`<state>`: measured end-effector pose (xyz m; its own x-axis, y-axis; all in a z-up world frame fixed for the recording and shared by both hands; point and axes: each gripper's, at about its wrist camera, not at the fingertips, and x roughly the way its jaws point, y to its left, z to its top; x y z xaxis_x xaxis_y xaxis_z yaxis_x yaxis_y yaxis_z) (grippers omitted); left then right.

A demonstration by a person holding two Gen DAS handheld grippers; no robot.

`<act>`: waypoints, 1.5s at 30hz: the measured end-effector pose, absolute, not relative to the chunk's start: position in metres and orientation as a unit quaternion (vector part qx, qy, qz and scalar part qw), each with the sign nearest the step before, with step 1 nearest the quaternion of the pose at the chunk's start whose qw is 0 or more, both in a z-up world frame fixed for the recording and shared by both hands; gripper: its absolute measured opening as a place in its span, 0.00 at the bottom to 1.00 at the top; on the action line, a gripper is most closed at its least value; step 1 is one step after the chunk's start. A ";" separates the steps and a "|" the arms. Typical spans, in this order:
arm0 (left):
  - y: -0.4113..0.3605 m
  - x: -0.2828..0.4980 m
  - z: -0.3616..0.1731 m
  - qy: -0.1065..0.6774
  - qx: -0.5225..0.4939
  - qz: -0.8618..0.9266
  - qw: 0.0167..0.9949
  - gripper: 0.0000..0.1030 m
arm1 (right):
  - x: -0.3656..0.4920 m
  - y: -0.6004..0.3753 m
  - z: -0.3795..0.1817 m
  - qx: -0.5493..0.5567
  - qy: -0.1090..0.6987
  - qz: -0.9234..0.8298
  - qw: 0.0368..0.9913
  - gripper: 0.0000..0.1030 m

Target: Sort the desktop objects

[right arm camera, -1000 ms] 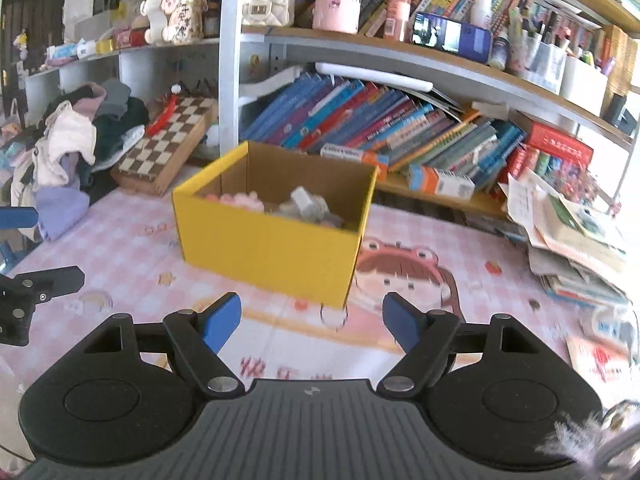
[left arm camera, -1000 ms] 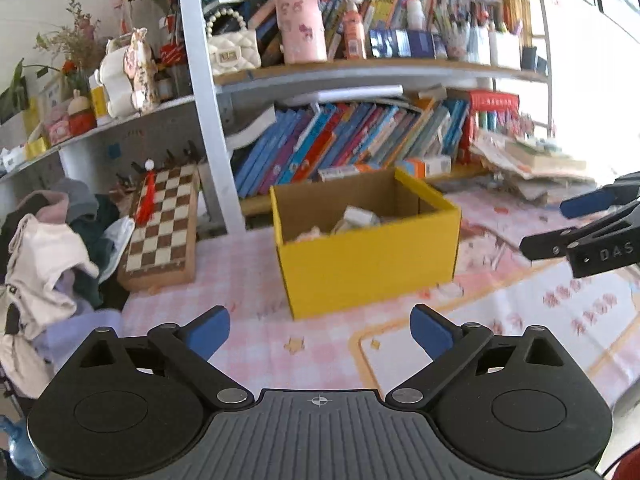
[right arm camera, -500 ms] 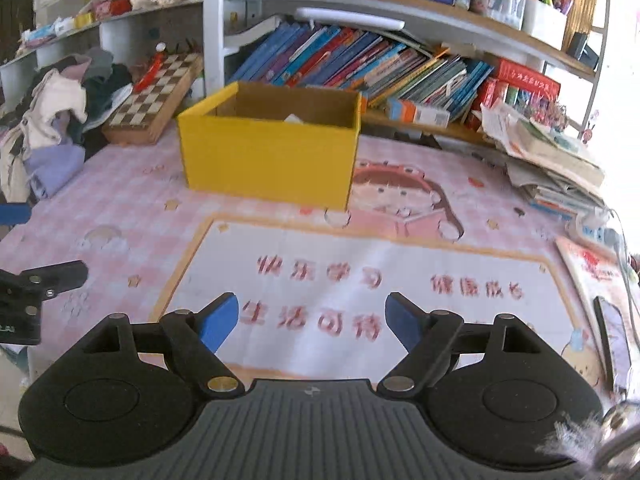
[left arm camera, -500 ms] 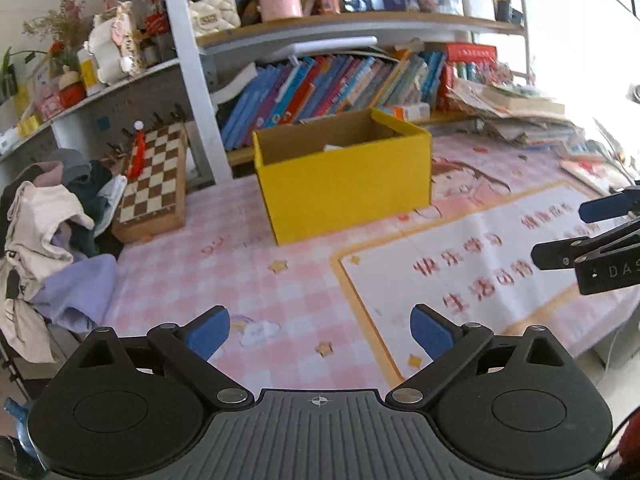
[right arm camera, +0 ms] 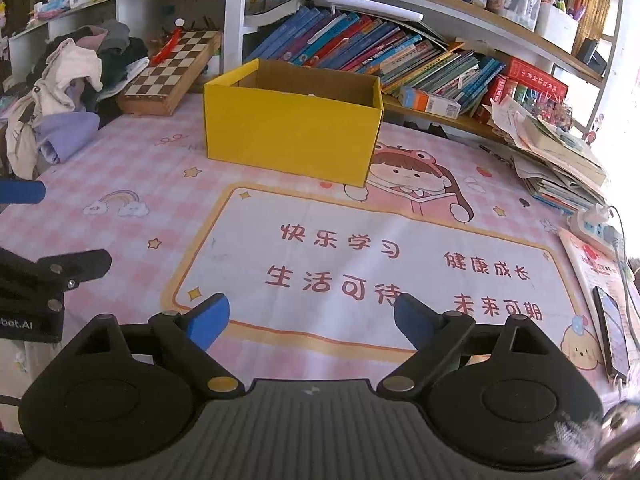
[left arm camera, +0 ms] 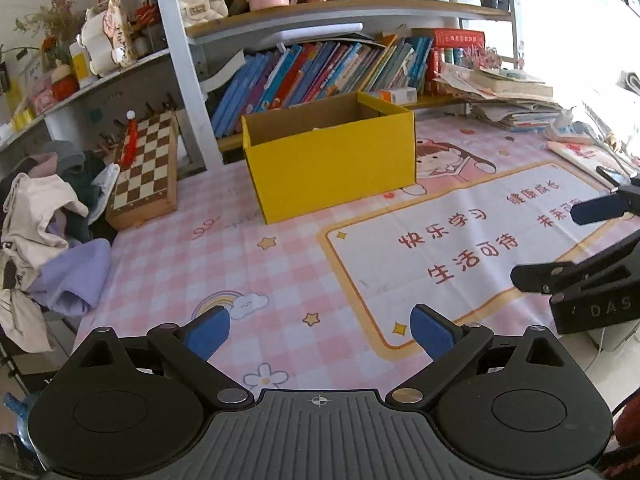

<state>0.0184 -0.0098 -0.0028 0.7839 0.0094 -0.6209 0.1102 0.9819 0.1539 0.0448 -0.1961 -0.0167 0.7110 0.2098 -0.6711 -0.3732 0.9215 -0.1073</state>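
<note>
A yellow cardboard box [left arm camera: 332,170] stands open-topped on the pink checked desk mat [left arm camera: 248,256], far ahead of both grippers; it also shows in the right wrist view [right arm camera: 292,136]. Its contents are hidden by its walls. My left gripper [left arm camera: 320,330] is open and empty, low over the mat's near edge. My right gripper [right arm camera: 310,318] is open and empty, over the printed white panel [right arm camera: 360,264]. Each gripper shows at the edge of the other's view.
A chessboard [left arm camera: 146,168] leans at the back left beside a pile of clothes [left arm camera: 44,216]. Shelves of books [left arm camera: 320,68] run behind the box. Stacked papers [right arm camera: 560,160], a power strip [right arm camera: 596,228] and a phone [right arm camera: 614,332] lie at the right.
Both grippers have pulled back from the yellow box and away from above it, so the box now looks smaller and farther and its contents are out of sight. Both stay open.
</note>
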 end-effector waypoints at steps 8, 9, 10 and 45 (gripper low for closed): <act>-0.012 0.018 -0.003 0.328 0.094 -0.037 0.939 0.96 | 0.041 -0.192 -0.016 -0.127 0.342 0.161 0.917 0.94; -0.012 0.018 -0.003 0.328 0.095 -0.039 0.939 0.96 | 0.041 -0.192 -0.016 -0.127 0.342 0.160 0.917 0.94; -0.012 0.018 -0.003 0.328 0.095 -0.040 0.939 0.97 | 0.041 -0.192 -0.016 -0.126 0.343 0.161 0.917 0.95; -0.007 0.017 -0.008 0.357 0.068 -0.038 0.931 1.00 | 0.038 -0.192 -0.020 -0.125 0.361 0.163 0.910 1.00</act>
<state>0.0167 -0.0070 -0.0084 0.7427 -0.0227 -0.6693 0.1194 0.9879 0.0991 0.0378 -0.1924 -0.0199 0.6859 0.2052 -0.6981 -0.3863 0.9157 -0.1104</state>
